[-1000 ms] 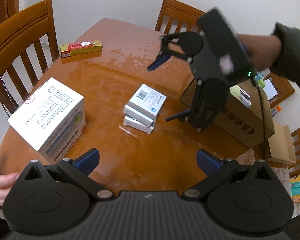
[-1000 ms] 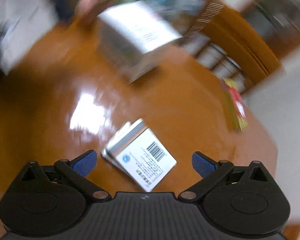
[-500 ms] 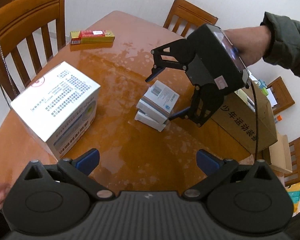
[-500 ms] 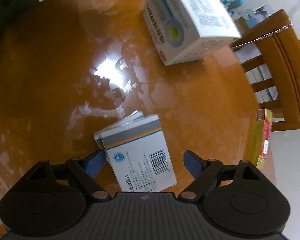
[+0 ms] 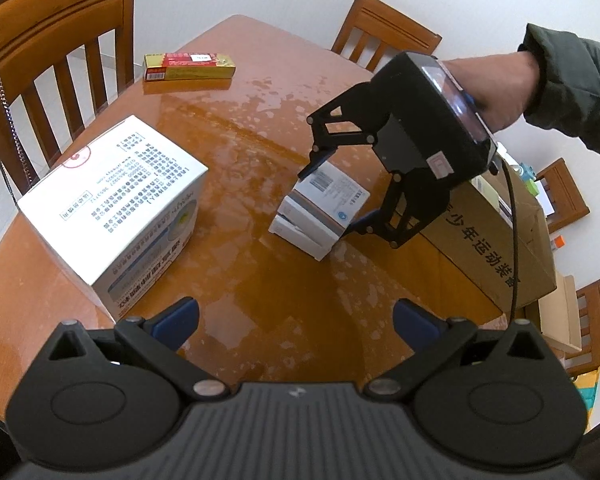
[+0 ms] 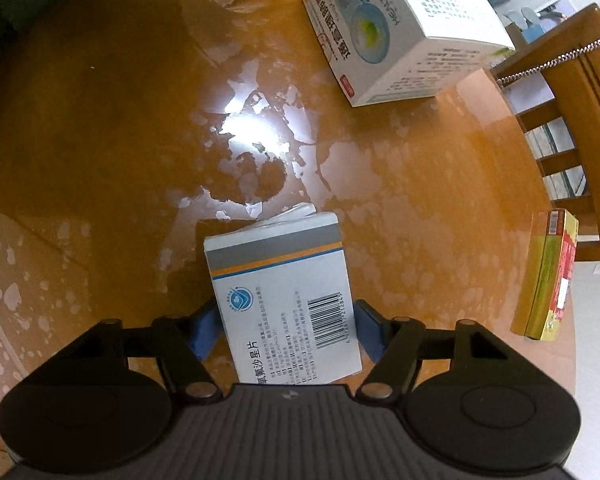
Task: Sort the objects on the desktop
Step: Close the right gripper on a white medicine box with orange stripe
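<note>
A stack of small white medicine boxes (image 5: 320,216) lies in the middle of the wooden table (image 5: 260,280). My right gripper (image 5: 336,196) points straight down over it. Its jaws are closing, and the blue pads (image 6: 206,332) meet both long sides of the top box (image 6: 284,292), the one with a barcode and a grey and orange stripe. My left gripper (image 5: 296,320) hangs open above the near part of the table with nothing between its fingers. A large white box (image 5: 116,204) stands at the left. A red and yellow box (image 5: 188,66) lies at the far edge.
A brown cardboard carton (image 5: 496,240) with printed characters stands on the table's right side, close behind the right gripper. Wooden chairs (image 5: 52,40) ring the table. A person's hand and dark green sleeve (image 5: 572,80) hold the right gripper.
The right gripper has come down over the stack and turned, and its jaws have narrowed from wide apart onto the top box. The left gripper has sunk slightly.
</note>
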{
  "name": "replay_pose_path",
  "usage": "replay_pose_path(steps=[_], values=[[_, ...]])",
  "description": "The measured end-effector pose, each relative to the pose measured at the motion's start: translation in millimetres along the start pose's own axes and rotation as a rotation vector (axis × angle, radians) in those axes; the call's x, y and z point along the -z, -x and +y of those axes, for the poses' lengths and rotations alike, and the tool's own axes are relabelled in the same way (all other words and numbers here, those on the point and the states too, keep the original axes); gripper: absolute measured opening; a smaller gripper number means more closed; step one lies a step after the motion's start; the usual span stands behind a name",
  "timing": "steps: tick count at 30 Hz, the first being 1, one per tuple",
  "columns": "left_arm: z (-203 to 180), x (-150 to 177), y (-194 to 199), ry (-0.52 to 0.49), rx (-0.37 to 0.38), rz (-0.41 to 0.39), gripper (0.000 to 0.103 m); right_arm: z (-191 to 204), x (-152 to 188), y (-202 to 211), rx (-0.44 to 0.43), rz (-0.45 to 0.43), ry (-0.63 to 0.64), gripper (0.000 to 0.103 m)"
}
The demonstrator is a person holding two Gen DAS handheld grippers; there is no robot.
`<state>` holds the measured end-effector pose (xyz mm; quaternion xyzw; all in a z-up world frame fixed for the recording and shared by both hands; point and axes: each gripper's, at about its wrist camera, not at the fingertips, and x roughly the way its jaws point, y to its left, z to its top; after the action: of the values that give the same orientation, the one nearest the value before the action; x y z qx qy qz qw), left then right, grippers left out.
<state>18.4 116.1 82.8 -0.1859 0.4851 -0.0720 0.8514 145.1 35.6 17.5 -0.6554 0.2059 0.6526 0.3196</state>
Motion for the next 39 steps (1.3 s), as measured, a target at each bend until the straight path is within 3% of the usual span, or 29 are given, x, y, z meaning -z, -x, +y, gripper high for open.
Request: replay_pose_path(steps=[7, 16, 18, 19, 22, 32, 33, 35, 39], values=[[-2, -2, -1, -0.004, 0.009, 0.000, 0.103, 0, 4, 17, 0.012, -0.056, -0.107, 0.072], [-14, -5, -6, -0.039, 0.025, 0.011, 0.103, 11, 12, 35, 0.060, -0.151, -0.335, 0.070], [-16, -6, -9, -0.046, 0.030, 0.018, 0.103, 21, 16, 44, 0.083, -0.163, -0.366, 0.057], [-18, -6, -10, -0.048, 0.034, 0.022, 0.103, 27, 18, 49, 0.093, -0.168, -0.385, 0.042], [-21, -6, -14, -0.058, 0.043, 0.032, 0.103, 37, 24, 49, 0.112, -0.138, -0.441, 0.042], [-33, -5, -20, -0.100, 0.064, 0.048, 0.103, 53, 46, 53, 0.259, -0.082, -0.711, 0.064], [-34, -5, -20, -0.103, 0.065, 0.047, 0.103, 54, 48, 54, 0.286, -0.078, -0.749, 0.068], [-35, -5, -21, -0.102, 0.067, 0.048, 0.103, 59, 50, 57, 0.328, -0.081, -0.802, 0.089], [-39, -3, -23, -0.110, 0.070, 0.058, 0.103, 75, 44, 57, 0.345, -0.095, -0.795, 0.090]])
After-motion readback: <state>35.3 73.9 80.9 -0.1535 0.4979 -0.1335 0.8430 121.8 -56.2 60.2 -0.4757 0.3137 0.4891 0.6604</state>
